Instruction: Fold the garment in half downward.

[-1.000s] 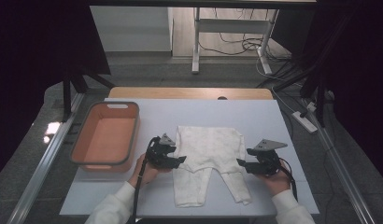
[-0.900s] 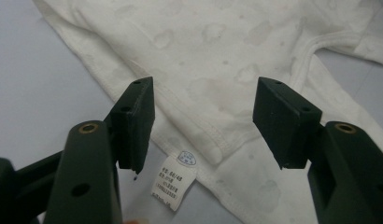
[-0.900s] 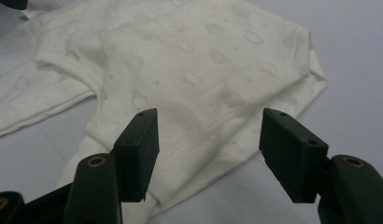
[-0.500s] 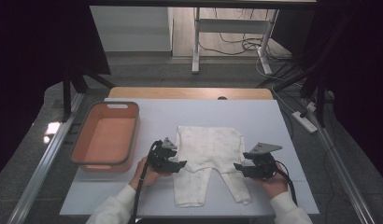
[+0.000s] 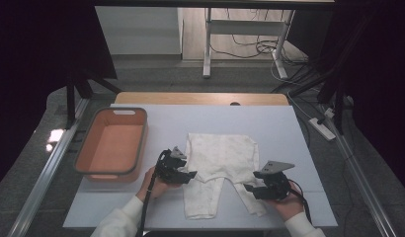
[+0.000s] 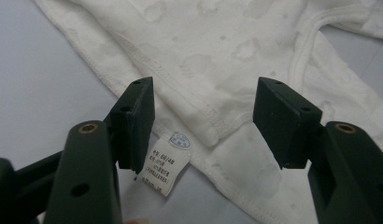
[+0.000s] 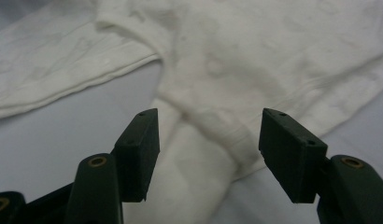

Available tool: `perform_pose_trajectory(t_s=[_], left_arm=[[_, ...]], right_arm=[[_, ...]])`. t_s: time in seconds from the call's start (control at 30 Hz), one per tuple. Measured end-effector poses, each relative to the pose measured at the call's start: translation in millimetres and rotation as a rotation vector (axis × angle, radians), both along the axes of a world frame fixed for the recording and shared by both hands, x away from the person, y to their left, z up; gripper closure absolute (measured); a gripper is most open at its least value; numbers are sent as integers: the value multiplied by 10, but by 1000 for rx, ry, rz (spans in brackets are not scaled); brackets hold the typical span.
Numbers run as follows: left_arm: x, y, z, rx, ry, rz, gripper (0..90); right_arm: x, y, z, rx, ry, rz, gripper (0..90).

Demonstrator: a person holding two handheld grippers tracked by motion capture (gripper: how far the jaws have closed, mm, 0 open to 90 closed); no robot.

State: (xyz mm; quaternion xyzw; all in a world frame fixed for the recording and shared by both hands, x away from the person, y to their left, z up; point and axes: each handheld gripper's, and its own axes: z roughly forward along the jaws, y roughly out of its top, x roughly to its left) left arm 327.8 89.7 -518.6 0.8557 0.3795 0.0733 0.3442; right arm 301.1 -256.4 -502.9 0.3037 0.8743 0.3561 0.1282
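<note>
A white baby garment (image 5: pixel 221 170) with two legs lies flat on the pale table (image 5: pixel 284 128). My left gripper (image 5: pixel 186 175) is at the garment's left edge, open, its jaws straddling the side hem and a small white care label (image 6: pixel 164 164) over the cloth (image 6: pixel 236 60). My right gripper (image 5: pixel 249 190) is open at the garment's lower right, its jaws set either side of the right leg (image 7: pixel 199 158) where it joins the body (image 7: pixel 283 60). Nothing is clamped in either one.
An orange tub (image 5: pixel 111 147) with a grey rim stands on the table's left side. Dark curtains flank the table. Beyond the far edge a desk frame (image 5: pixel 208 44) and cables (image 5: pixel 260 47) sit on the floor.
Both grippers have slid toward the near edge of the table along the garment's sides, the right one farther down the leg. The garment has not moved.
</note>
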Motion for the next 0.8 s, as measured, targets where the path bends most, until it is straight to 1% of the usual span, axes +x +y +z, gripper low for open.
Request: perform_pose_trajectory(t_s=[0.07, 0.17, 0.23, 0.3, 0.33, 0.37, 0.47, 0.53, 0.6, 0.67, 0.77, 0.8], left_arm=[[-1, 1, 3, 0, -1, 0, 392], [0, -1, 11, -2, -2, 2, 392], [-1, -7, 16, -5, -5, 2, 392], [-2, -11, 18, -6, -5, 1, 392], [-1, -11, 17, -6, -4, 1, 392], [-1, -9, 16, -5, -4, 1, 392], [8, 4, 16, -10, 0, 4, 392], [11, 11, 18, -22, 6, 6, 393], [12, 12, 20, -21, 2, 8, 392], [15, 19, 24, -21, 3, 8, 392], [22, 32, 28, -27, 2, 14, 392], [25, 36, 31, -27, 2, 15, 392]], right_arm=[[-97, 45, -2, -11, 7, 18, 394], [-223, 126, -24, -57, 7, 44, 422], [-268, 174, -54, -88, 15, 59, 467], [-283, 208, -97, -136, 28, 60, 510], [-286, 212, -106, -139, 24, 59, 534], [-283, 209, -97, -145, 26, 51, 565], [-285, 194, -88, -151, 21, 37, 733], [-291, 209, -79, -166, 12, 31, 814], [-295, 240, -70, -157, 30, 47, 834], [-310, 283, -44, -140, 30, 66, 835], [-330, 329, 37, -68, 27, 86, 830], [-337, 345, 48, -51, 29, 88, 823]])
